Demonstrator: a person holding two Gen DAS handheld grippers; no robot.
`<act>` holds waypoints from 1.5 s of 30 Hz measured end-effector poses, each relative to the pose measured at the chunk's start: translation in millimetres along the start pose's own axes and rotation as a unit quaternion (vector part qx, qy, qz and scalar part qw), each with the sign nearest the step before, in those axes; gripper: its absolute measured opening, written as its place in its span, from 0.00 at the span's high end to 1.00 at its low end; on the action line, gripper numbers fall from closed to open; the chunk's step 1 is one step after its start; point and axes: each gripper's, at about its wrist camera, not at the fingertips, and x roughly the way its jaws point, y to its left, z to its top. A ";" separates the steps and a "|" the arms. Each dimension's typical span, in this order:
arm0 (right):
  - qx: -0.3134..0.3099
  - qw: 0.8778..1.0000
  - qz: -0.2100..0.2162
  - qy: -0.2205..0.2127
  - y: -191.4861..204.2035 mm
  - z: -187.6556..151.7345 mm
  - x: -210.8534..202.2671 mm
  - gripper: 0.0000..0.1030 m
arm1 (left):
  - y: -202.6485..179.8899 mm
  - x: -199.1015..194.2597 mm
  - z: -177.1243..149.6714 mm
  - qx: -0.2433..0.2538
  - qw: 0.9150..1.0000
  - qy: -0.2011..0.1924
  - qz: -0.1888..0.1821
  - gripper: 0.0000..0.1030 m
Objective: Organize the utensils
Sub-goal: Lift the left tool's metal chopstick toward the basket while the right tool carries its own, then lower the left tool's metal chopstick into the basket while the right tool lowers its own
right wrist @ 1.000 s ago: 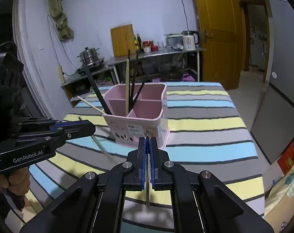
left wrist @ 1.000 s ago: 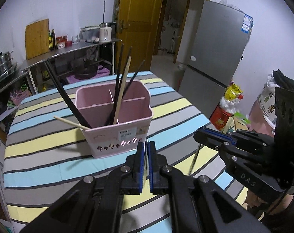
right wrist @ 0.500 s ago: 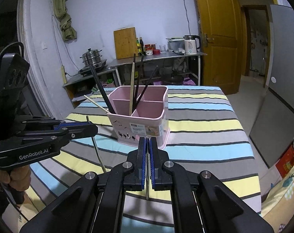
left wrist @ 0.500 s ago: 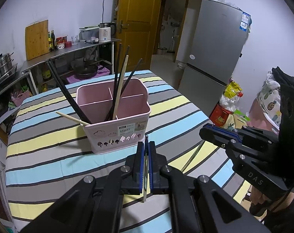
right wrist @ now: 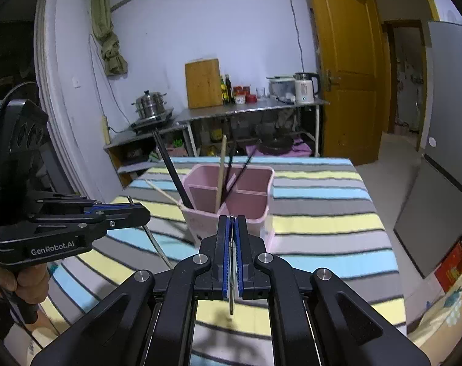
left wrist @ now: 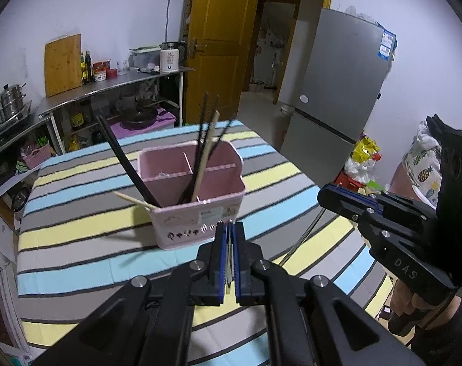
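Observation:
A pink divided utensil basket (left wrist: pixel 197 201) (right wrist: pixel 231 192) stands on the striped tablecloth and holds several black and wooden chopsticks. My left gripper (left wrist: pixel 229 228) is shut on a thin metal chopstick (left wrist: pixel 229 262), held above the table just in front of the basket. It shows from the side in the right wrist view (right wrist: pixel 139 210), the chopstick (right wrist: pixel 157 244) hanging below it. My right gripper (right wrist: pixel 231 222) is shut on another metal chopstick (right wrist: pixel 231 286), also just in front of the basket. It shows in the left wrist view (left wrist: pixel 328 192), its chopstick (left wrist: pixel 304 235) slanting down.
The table (left wrist: pixel 78 219) has a striped cloth, with its right edge near a grey fridge (left wrist: pixel 337 91). A steel counter (right wrist: pixel 246 109) with pots, bottles and a kettle runs behind the table. A yellow door (right wrist: pixel 347 70) is at the back.
Both grippers have risen and pulled back a little from the basket, each still holding its chopstick. The basket looks smaller and farther away.

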 end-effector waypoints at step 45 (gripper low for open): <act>0.001 1.000 0.009 -0.001 30.0 50.2 114.2 0.97 | 81.6 51.8 59.7 -0.060 0.998 -0.016 0.015 0.96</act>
